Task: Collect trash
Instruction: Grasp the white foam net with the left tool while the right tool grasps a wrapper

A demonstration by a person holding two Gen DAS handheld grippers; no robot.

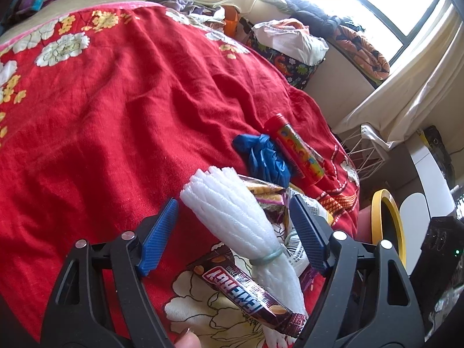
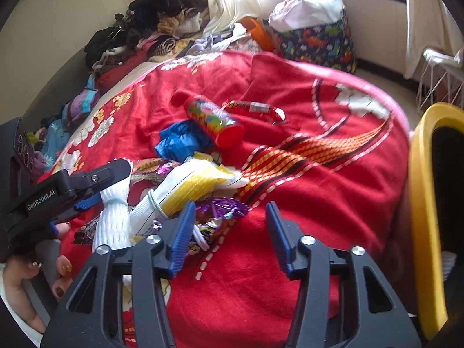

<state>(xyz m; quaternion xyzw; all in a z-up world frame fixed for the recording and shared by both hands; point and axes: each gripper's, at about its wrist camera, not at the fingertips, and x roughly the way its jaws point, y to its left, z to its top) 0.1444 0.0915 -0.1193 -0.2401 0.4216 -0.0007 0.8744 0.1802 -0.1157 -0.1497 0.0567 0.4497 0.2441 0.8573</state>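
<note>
Trash lies on a red blanket (image 1: 116,101). My left gripper (image 1: 235,232) is open, its jaws on either side of a white foam net sleeve (image 1: 232,208) bound by a rubber band, not closed on it. A brown snack bar wrapper (image 1: 246,295) lies under it. A blue glove (image 1: 264,156) and a red confetti tube (image 1: 295,148) lie beyond. My right gripper (image 2: 229,232) is open and empty above the blanket, beside a purple wrapper (image 2: 220,208) and a yellow-white packet (image 2: 191,185). The left gripper (image 2: 72,191) also shows there at the foam sleeve (image 2: 113,220).
A yellow-rimmed bin (image 2: 423,203) stands at the bed's right edge, also in the left view (image 1: 391,223). A red candy wrapper (image 2: 255,110) lies past the tube. Clothes pile (image 2: 145,29) at the bed's far side. A dinosaur-print bag (image 2: 319,40) and a white wire rack (image 1: 368,156) stand on the floor.
</note>
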